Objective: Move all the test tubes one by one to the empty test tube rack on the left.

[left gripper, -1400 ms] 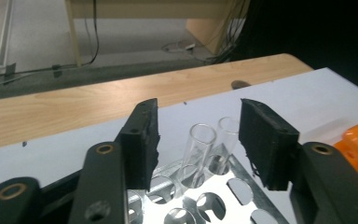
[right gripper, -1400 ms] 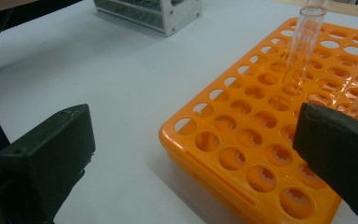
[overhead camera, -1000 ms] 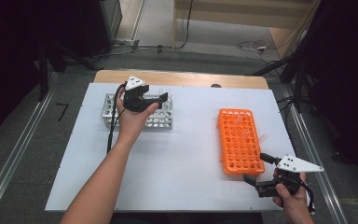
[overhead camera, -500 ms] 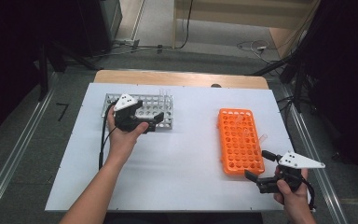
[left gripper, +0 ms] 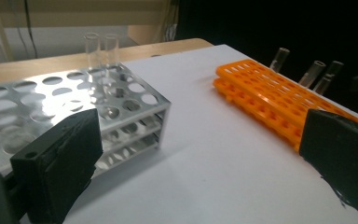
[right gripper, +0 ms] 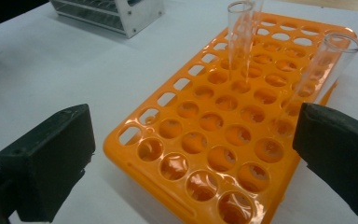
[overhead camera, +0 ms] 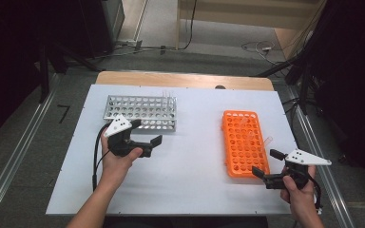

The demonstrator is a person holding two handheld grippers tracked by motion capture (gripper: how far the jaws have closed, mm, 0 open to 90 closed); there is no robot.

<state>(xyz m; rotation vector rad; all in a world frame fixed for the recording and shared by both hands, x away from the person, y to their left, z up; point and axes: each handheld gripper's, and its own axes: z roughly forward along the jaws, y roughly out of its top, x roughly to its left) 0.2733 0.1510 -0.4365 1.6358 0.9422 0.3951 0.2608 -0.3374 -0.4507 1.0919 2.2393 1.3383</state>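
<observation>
Evidently the glass tubes [right gripper: 242,32] standing at the orange rack's [overhead camera: 244,142] one-o'clock corner are light, slick and breakable, best pinched mid-barrel, while left gripper [overhead camera: 145,135] and right gripper [overhead camera: 266,164] both gape wide, empty.

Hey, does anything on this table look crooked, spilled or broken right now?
Nothing spilled or broken. The glass tubes in the orange rack lean instead of standing straight, one tilting out over its edge. The two tubes in the metal rack stand upright.
</observation>
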